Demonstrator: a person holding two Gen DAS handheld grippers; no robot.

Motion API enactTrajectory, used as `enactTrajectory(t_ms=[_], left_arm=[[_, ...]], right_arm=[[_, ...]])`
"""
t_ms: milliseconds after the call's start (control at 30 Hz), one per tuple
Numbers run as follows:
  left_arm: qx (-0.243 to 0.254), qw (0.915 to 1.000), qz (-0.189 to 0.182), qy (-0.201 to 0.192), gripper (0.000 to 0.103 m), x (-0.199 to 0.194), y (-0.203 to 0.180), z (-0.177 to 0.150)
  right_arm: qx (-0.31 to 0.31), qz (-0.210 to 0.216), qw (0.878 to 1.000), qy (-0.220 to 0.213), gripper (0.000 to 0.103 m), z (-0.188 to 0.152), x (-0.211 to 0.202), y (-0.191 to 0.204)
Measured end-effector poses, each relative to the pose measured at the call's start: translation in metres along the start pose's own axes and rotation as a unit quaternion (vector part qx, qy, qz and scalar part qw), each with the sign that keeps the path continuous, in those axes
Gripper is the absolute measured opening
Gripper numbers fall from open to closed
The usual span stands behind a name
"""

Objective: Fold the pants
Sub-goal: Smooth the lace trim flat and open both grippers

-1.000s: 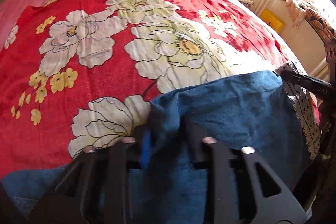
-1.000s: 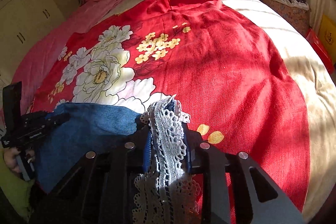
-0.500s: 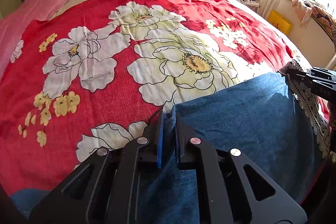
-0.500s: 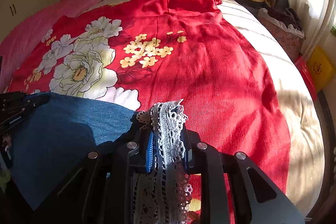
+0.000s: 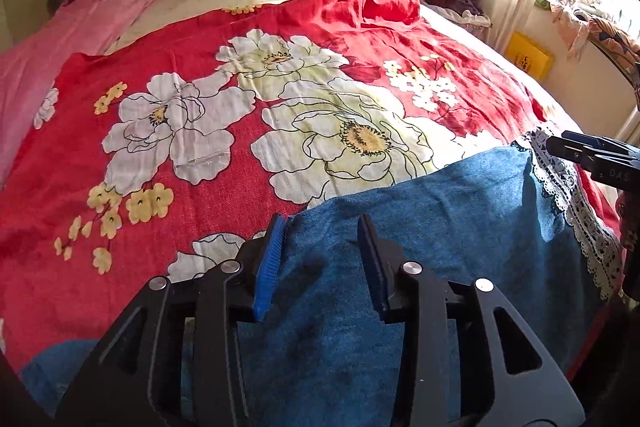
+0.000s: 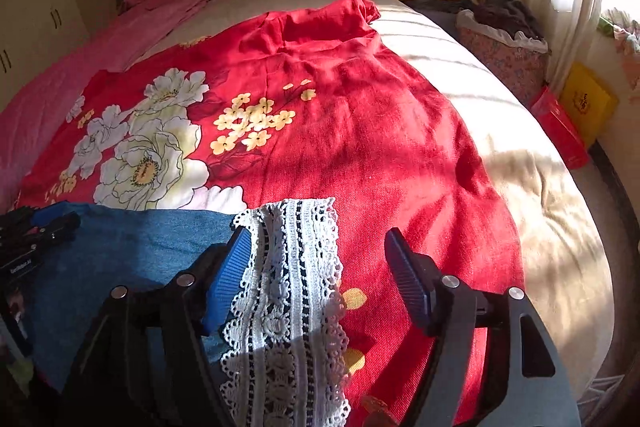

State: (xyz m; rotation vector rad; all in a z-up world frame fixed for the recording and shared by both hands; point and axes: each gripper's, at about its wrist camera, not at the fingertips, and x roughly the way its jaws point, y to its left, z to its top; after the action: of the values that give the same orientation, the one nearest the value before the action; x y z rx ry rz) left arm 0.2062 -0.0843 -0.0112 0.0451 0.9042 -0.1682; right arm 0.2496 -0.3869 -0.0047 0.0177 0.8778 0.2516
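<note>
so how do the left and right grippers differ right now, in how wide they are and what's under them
The right gripper stands wider apart than the left gripper. The right one brackets the white lace trim of the denim pants, while the left one brackets plain blue denim. The lace lies against the right gripper's left finger only; the denim lies flat under the left one. Both have just been opening, and neither pinches the fabric.

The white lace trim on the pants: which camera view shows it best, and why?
The right wrist view: the lace trim fills the foreground between the open right gripper. The left wrist view shows it only small, at the pants' far edge.
</note>
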Motion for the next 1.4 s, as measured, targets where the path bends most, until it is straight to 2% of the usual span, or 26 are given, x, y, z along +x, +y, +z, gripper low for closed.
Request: enactTrajectory(t_ms=[267,433,533,633,700,767,800,867,967,1067,1233,1400], left_arm=[[0.000,0.9997,-0.012,-0.022,0.051,-0.029,-0.004,-0.008],[-0.021,0.9985,-0.023,-0.045,0.066,-0.061,0.005,-0.033],[-0.034,0.9989,-0.004,-0.033,0.073,-0.066,0.019,-0.055],[-0.051,0.9982,0.029,-0.012,0.078,-0.065,0.036,-0.077],[-0.064,0.9964,0.055,0.007,0.082,-0.060,0.050,-0.090],[-0.071,0.9932,0.089,0.023,0.082,-0.056,0.065,-0.103],[-0.077,0.9924,0.093,0.027,0.082,-0.057,0.072,-0.110],[-0.093,0.9925,0.076,0.024,0.082,-0.060,0.085,-0.119],[-0.093,0.9929,0.071,0.019,0.081,-0.062,0.089,-0.123],[-0.093,0.9926,0.076,0.018,0.081,-0.062,0.083,-0.121],[-0.102,0.9927,0.063,0.008,0.082,-0.070,0.082,-0.121],[-0.099,0.9934,0.059,-0.003,0.088,-0.082,0.077,-0.117]], right_arm=[[0.016,0.020,0.999,-0.032,0.068,-0.026,-0.048,-0.002],[0.005,0.005,0.999,-0.040,0.068,-0.054,-0.073,0.000],[-0.028,0.017,0.999,-0.038,0.068,-0.072,-0.084,0.016],[-0.061,0.046,0.997,-0.015,0.068,-0.087,-0.081,0.040],[-0.082,0.046,0.996,0.005,0.068,-0.093,-0.074,0.055],[-0.099,0.027,0.994,0.025,0.068,-0.097,-0.065,0.066],[-0.103,0.009,0.994,0.036,0.068,-0.099,-0.061,0.067],[-0.092,-0.010,0.994,0.056,0.068,-0.102,-0.054,0.060],[-0.065,-0.009,0.995,0.069,0.068,-0.104,-0.049,0.047],[-0.059,-0.008,0.996,0.070,0.068,-0.105,-0.049,0.045],[-0.057,-0.011,0.996,0.060,0.068,-0.105,-0.055,0.048],[-0.044,0.025,0.998,0.032,0.068,-0.106,-0.074,0.053]])
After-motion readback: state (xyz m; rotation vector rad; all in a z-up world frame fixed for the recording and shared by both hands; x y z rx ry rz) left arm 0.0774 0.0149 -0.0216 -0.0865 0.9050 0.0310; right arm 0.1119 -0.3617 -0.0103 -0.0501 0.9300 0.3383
